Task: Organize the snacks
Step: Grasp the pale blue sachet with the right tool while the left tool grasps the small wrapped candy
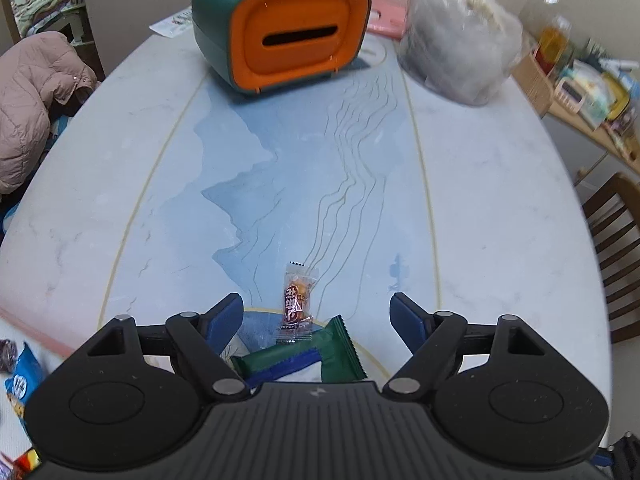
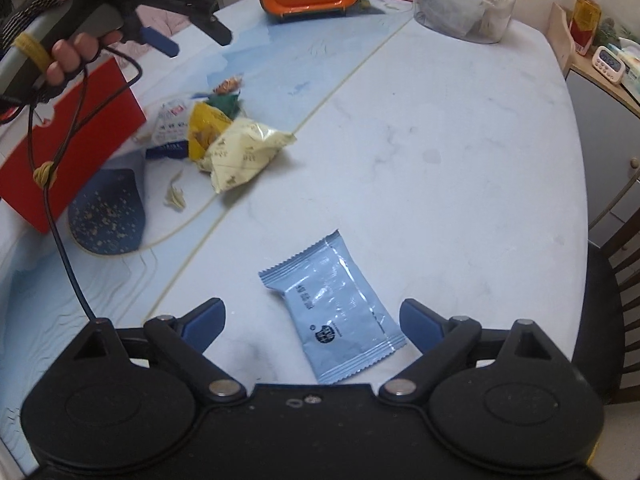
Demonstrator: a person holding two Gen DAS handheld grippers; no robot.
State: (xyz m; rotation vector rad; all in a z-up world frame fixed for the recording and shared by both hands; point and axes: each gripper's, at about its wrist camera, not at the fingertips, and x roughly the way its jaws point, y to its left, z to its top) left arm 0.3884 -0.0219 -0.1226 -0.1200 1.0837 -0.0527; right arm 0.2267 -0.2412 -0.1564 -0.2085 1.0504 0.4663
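Your counter (image 2: 460, 128) is a pale marbled top with a blue landscape print, and it carries everything here. At its far end stands the green and orange tissue box (image 1: 280, 28), with a clear bag (image 1: 456, 36) of greyish contents just to its right. At your left, in the right wrist view, a red box (image 2: 68, 136) sits beside a loose heap of snack packets (image 2: 216, 136), the cream one on top.

Your right tongs (image 2: 313, 326) are spread wide and grip nothing; a pale blue snack packet (image 2: 336, 308) lies flat on the counter between the two blue pads, and whether either pad touches it cannot be told.

Your left tongs (image 1: 317, 320) are likewise spread wide and empty. Between their pads lie a dark green packet (image 1: 304, 360) and, resting partly on its far edge, a small wrapped candy (image 1: 296, 300) with a red label. Neither pad presses on them. In the right wrist view your left hand (image 2: 68, 48) holds that tool's handle above the red box.
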